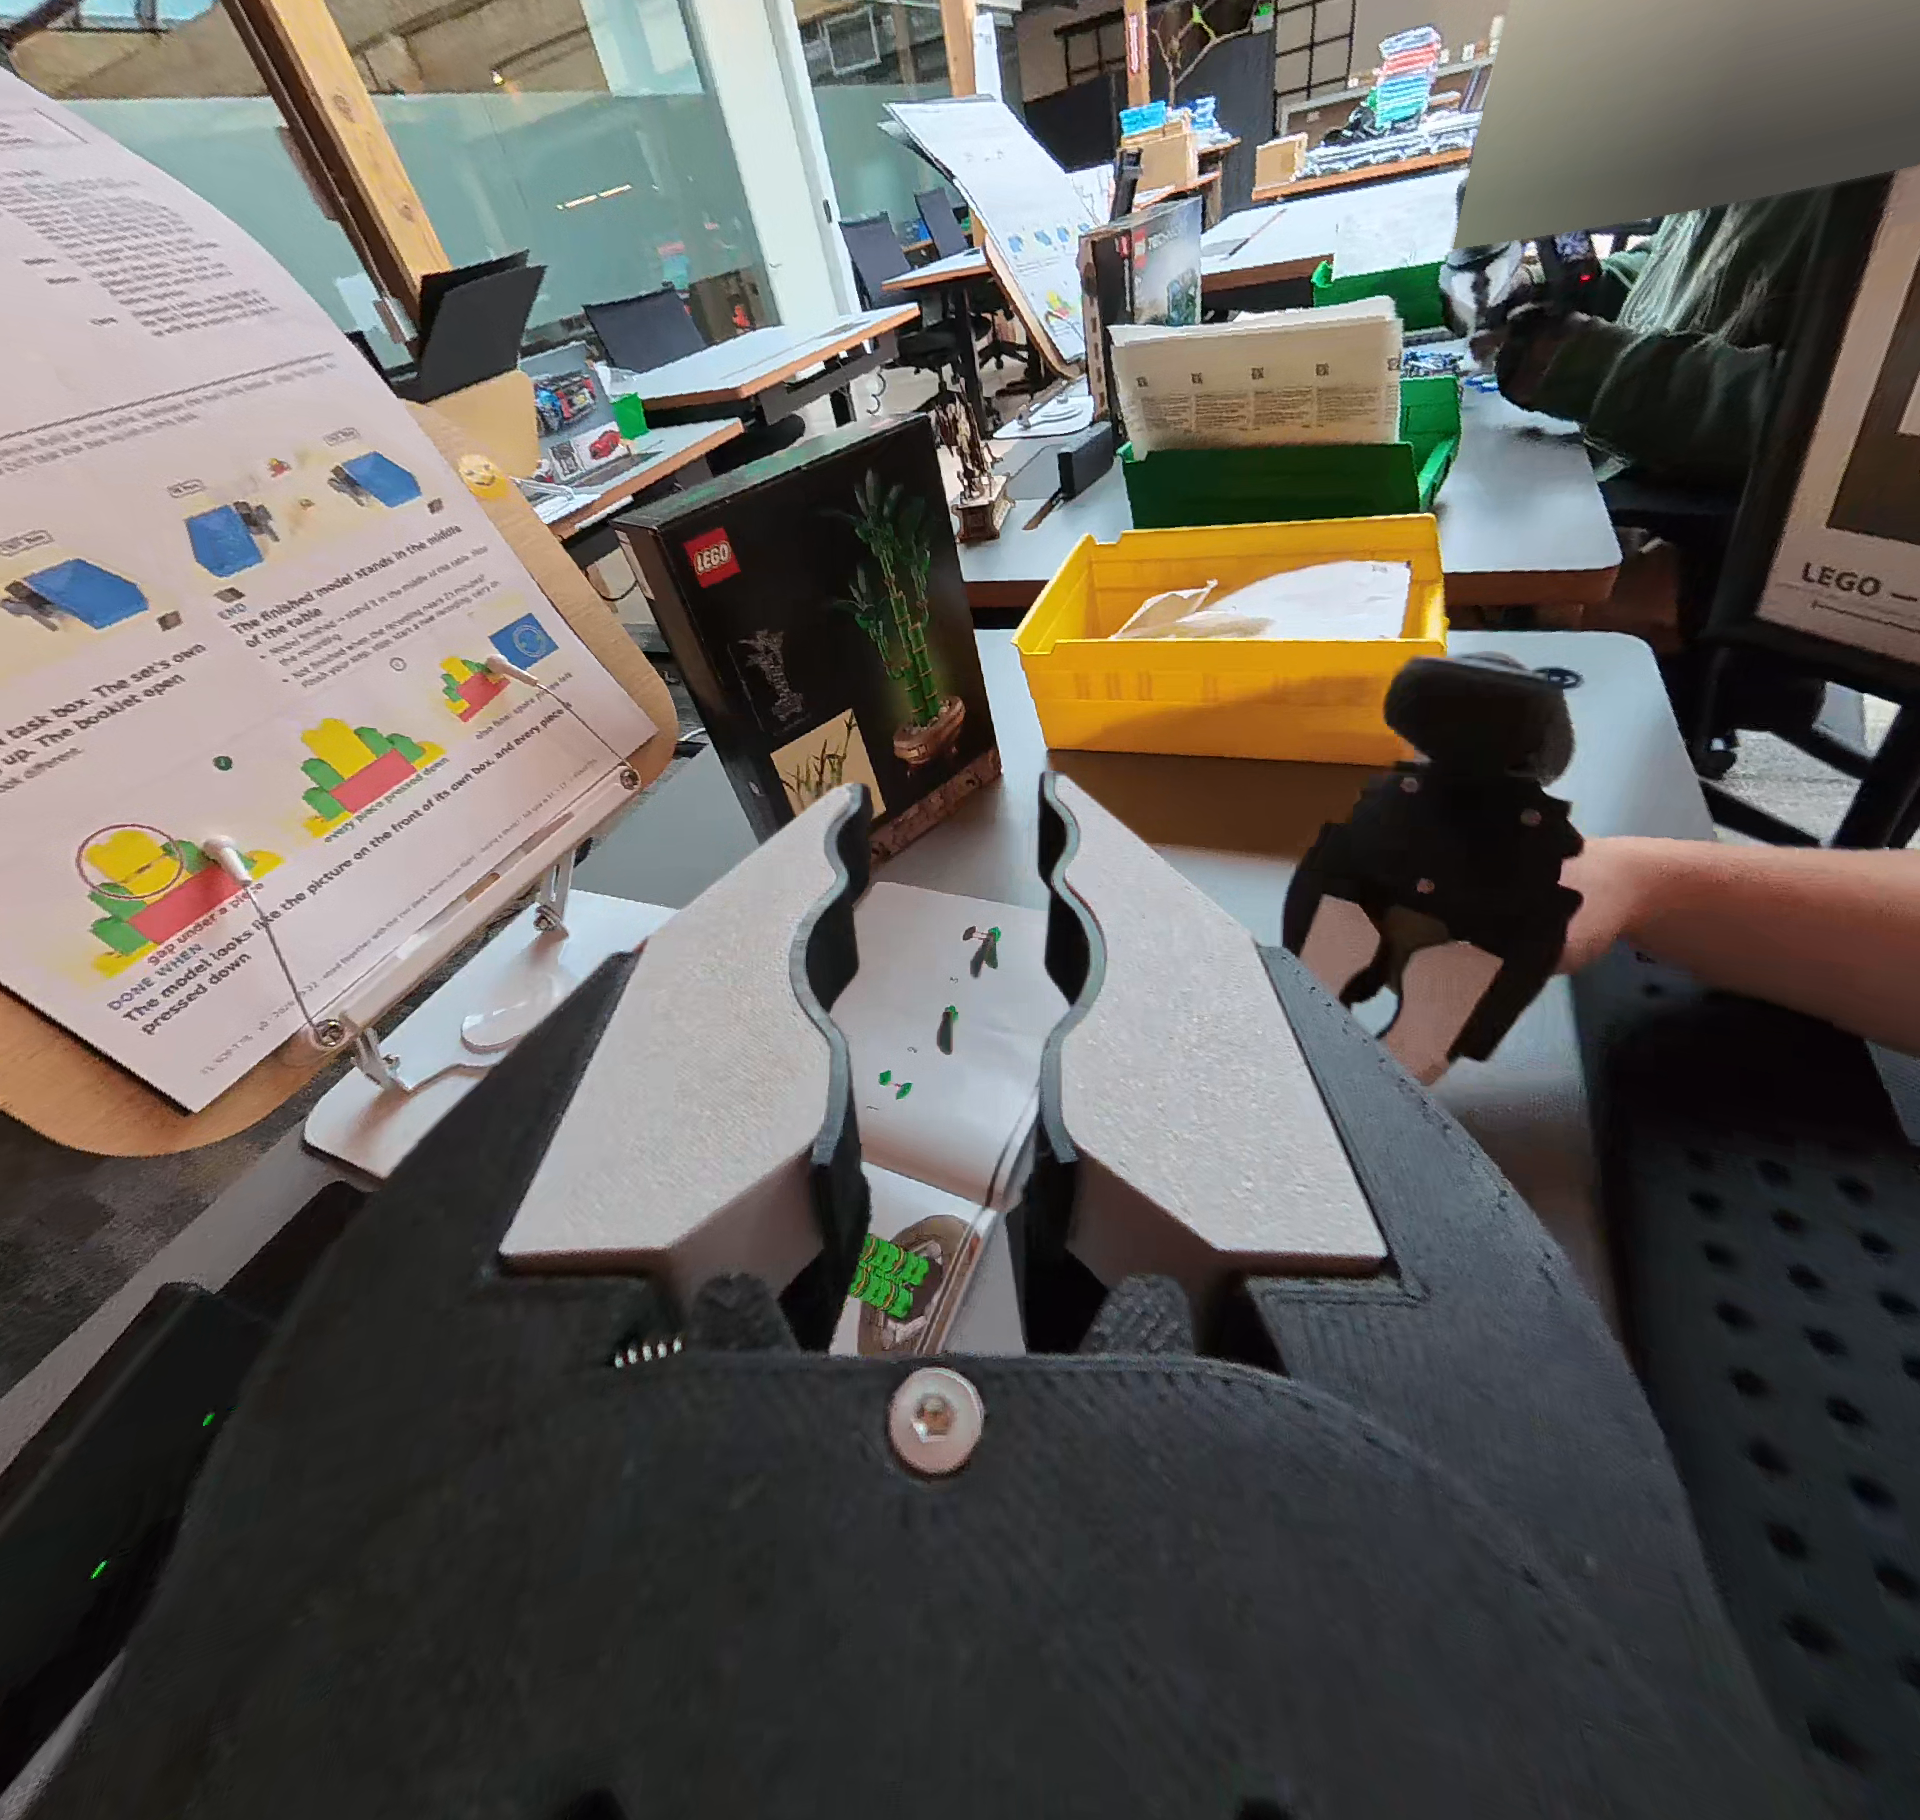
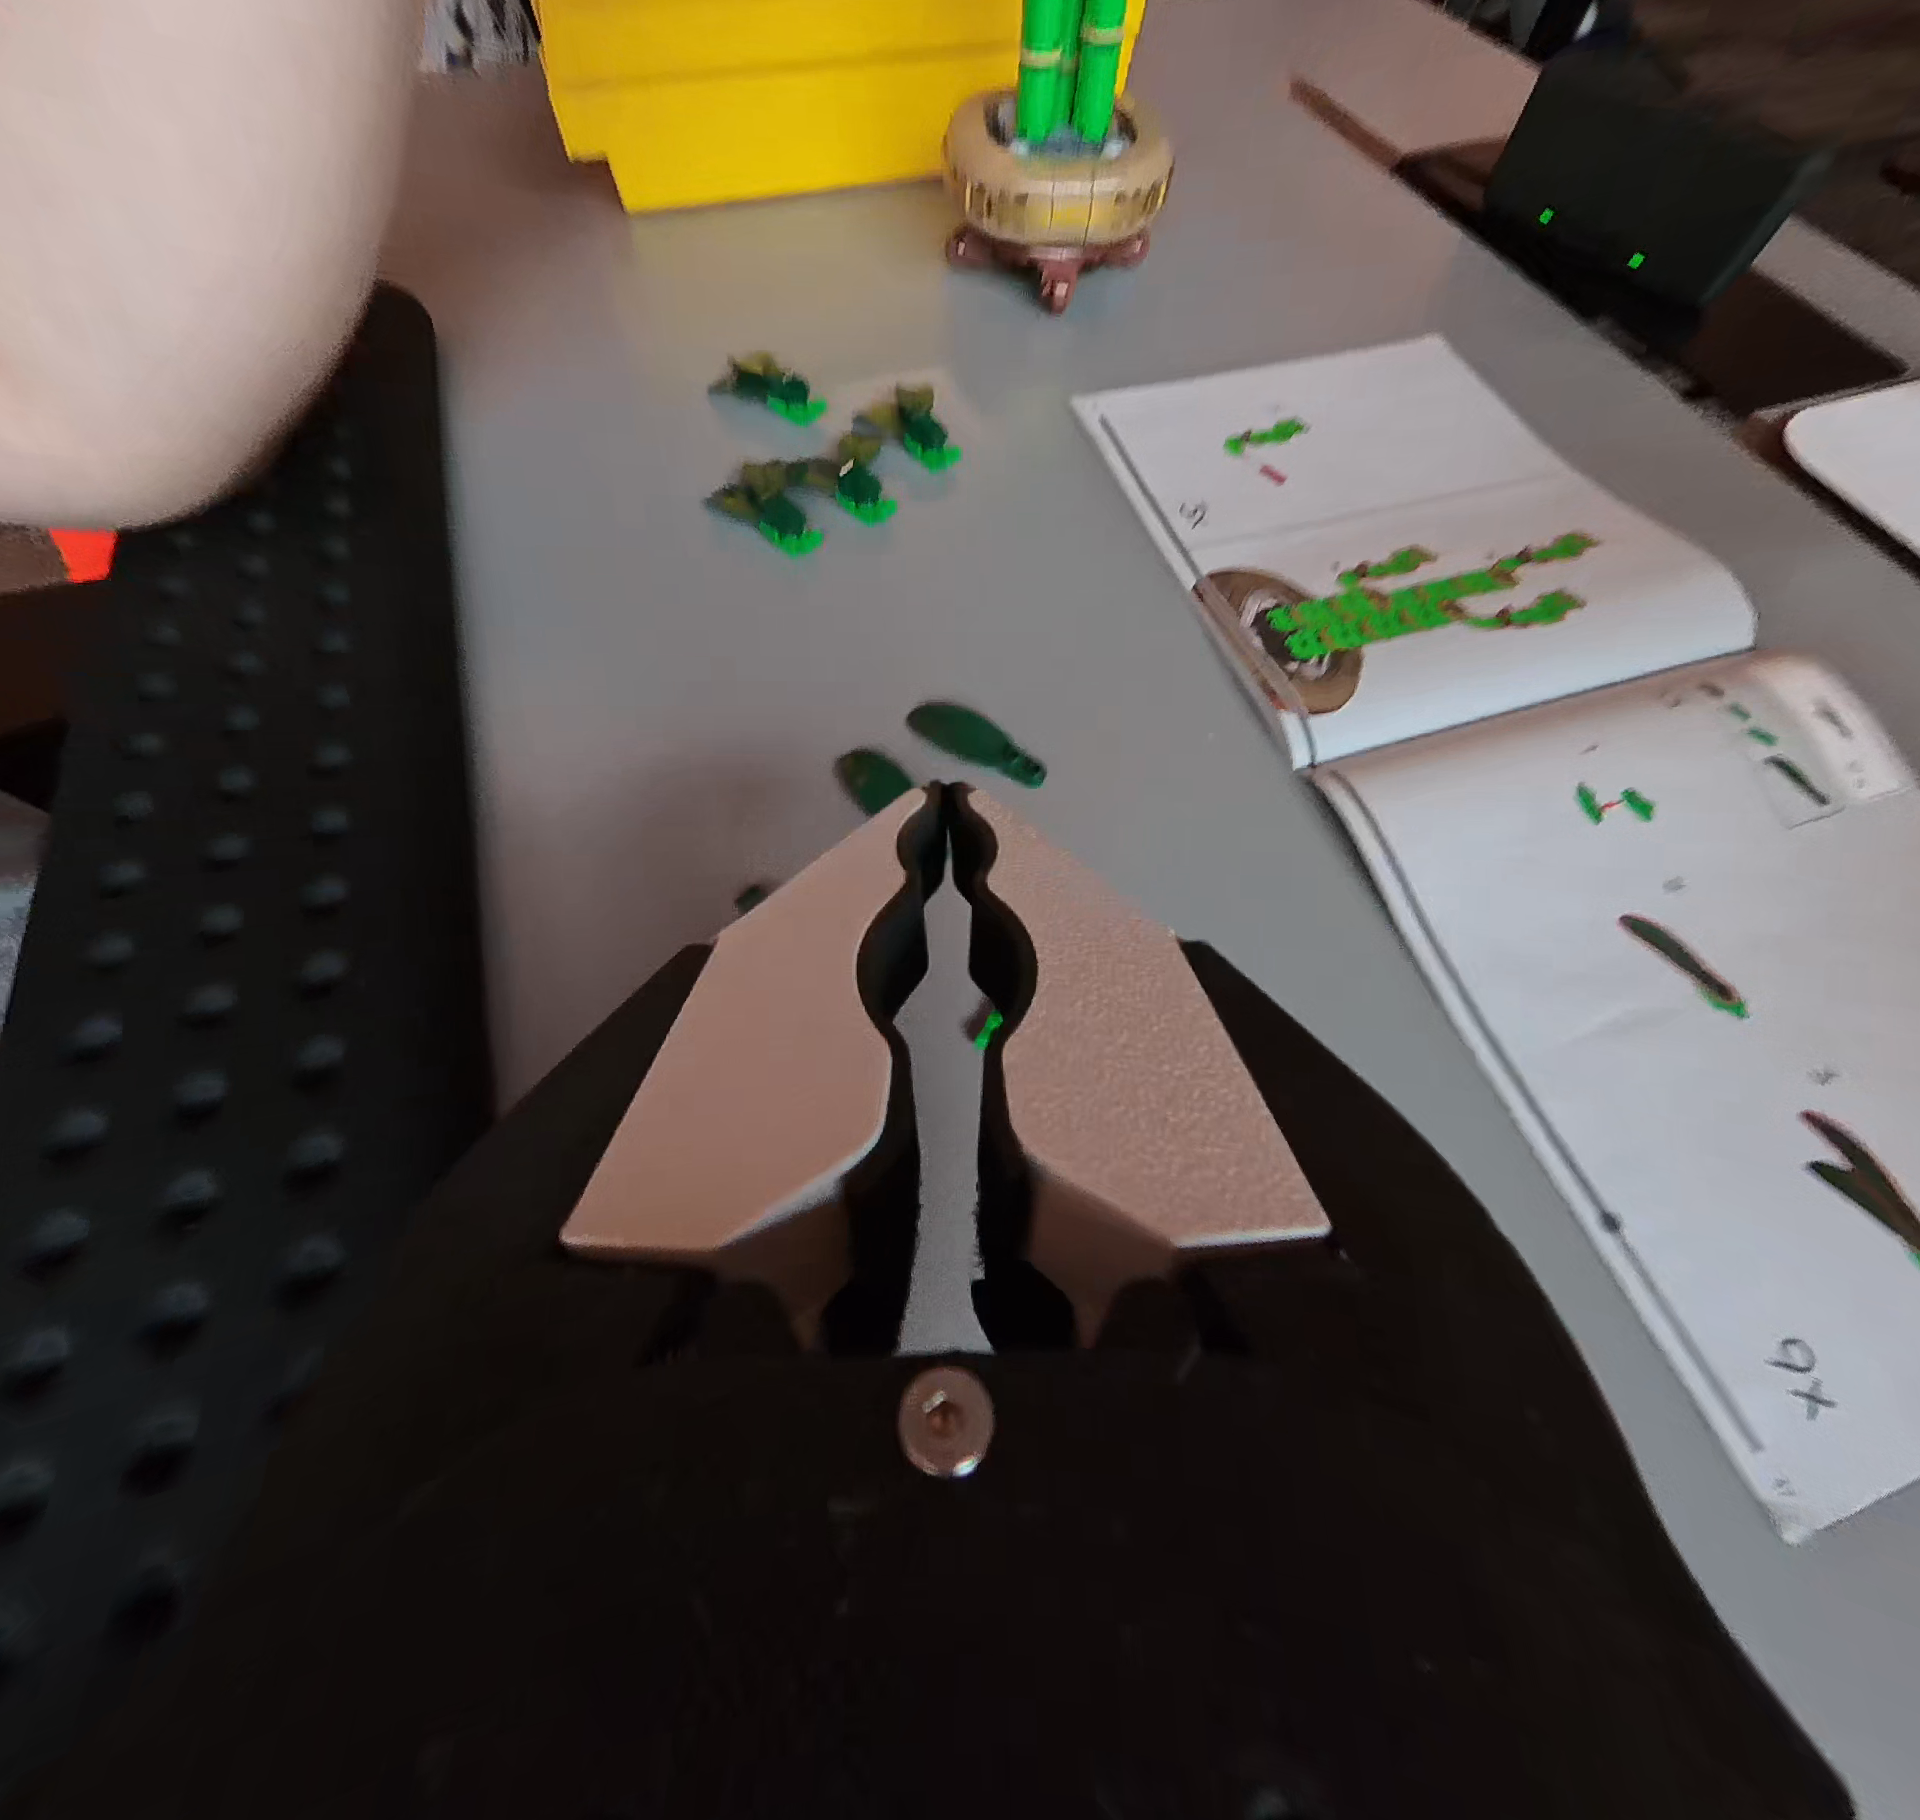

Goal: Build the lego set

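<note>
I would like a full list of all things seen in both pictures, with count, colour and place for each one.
bamboo model: one, green stalks in a tan pot, far on the table by the bin
bin: one, yellow, far side of the table
leaf clusters: about four, green, mid table
loose leaves: two, dark green, just past the right gripper's tips
booklet: one, white, open, on the table
set box: one, black, upright beside the bin
sheet stand: one, wood with a white printed sheet
studded mat: one, black, table edge
left gripper: open, over the booklet
right gripper: shut, nothing seen between the tips
</note>
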The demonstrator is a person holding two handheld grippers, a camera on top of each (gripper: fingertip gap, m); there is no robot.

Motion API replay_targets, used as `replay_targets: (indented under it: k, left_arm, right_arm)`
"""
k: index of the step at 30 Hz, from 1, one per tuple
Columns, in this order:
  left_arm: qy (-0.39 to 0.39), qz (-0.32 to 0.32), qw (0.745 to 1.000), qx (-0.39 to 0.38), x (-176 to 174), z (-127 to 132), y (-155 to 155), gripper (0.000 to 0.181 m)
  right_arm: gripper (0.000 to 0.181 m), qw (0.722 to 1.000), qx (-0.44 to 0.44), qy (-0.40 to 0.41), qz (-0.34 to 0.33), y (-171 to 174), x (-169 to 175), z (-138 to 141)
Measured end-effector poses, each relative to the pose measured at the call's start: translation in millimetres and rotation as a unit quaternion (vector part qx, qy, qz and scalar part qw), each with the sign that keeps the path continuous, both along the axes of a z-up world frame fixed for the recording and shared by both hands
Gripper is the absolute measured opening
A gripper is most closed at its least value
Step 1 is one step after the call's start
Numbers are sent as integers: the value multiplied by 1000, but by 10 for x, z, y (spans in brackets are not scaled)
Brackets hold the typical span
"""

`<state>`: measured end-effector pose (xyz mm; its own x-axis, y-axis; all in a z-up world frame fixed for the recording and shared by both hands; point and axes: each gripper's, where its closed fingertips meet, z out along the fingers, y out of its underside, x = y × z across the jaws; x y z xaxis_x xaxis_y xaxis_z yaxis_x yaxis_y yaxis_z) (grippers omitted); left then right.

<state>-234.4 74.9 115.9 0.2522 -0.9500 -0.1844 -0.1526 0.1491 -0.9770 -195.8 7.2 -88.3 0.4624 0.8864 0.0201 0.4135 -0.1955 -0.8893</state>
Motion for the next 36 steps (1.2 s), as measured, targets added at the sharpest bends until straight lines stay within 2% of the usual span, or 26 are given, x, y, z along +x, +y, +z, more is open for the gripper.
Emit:
replay_targets:
  k: [4, 7, 10, 13, 16, 19, 26, 36]
  left_arm:
    - [7, -14, 1000, -12, 49, -78, -1, 30]
    - [7, -7, 1000, -26, 16, -111, 57, 30]
    - [11, 4, 1000, -29, -50, -127, 114, 30]
    - [17, 10, 999, -29, -96, -144, 138, 30]
    - [27, 14, 999, -26, -117, -171, 143, 30]
    - [37, 14, 999, -19, -120, -192, 135, 30]
    - [47, 10, 999, -21, -81, -242, 138, 30]
    - [55, 15, 998, -16, -90, -266, 147, 30]
  right_arm:
    - [0, 1000, 18, 25, 3, 121, 92, 327]
    - [0, 1000, 12, 28, 0, 185, 168, 358]
    - [0, 999, -23, 19, 33, 87, 58, 176]
    - [13, 997, -28, -24, 73, -68, -149, -117]
    - [25, 993, -60, -56, 85, -256, -330, -375]
    - [26, 991, -38, -89, 89, -423, -424, -523]
    - [18, 989, -44, -122, 73, -471, -472, -690]
    - [7, 985, -50, -139, 84, -482, -495, -739]
